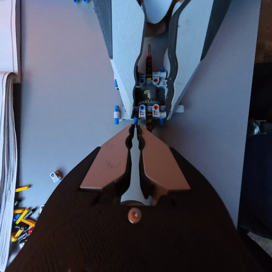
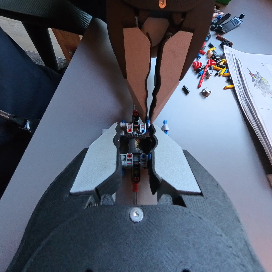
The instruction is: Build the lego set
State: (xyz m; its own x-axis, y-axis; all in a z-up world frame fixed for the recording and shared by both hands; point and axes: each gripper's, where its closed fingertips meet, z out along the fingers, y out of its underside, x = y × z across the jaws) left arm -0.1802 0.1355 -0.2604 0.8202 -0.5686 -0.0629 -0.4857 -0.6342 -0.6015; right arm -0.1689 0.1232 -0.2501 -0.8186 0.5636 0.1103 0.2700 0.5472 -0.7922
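Left tool [image 1: 135, 125] – brown fingers drawn narrow, tips pinching the end of a small blue pin [image 1: 135, 121] that pokes out of the near corner of a toy-brick gear assembly [image 1: 150, 94]. The right wrist view shows the same from the other side: the brown tips close on the blue pin [image 2: 148, 121] at the far end of the model. Right tool [image 2: 136, 136] – grey fingers [image 2: 103, 154] set part-way apart, clamped along both flanks of the assembly [image 2: 134, 147], wavy dark pads against its sides. The assembly sits on the pale grey tabletop [image 1: 66, 103] between the two tools; it has white connectors, red and blue pin ends, a dark toothed gear, a grey centre barrel, and a black beam with a red bush on a thin axle running toward the right tool's base. A further blue pin in a white sleeve [image 2: 165, 126] juts out at the model's side, just outside the right tool's finger. Loose parts – yellow, red, blue and black pieces [image 2: 212, 67] – lie scattered well apart from the tools, near an open instruction booklet [image 2: 253, 82]. A single small grey connector [image 2: 206, 92] and a black pin [image 2: 185, 89] lie nearer, on bare tabletop. A dark chair [image 2: 44, 19] shows past the tabletop edge.
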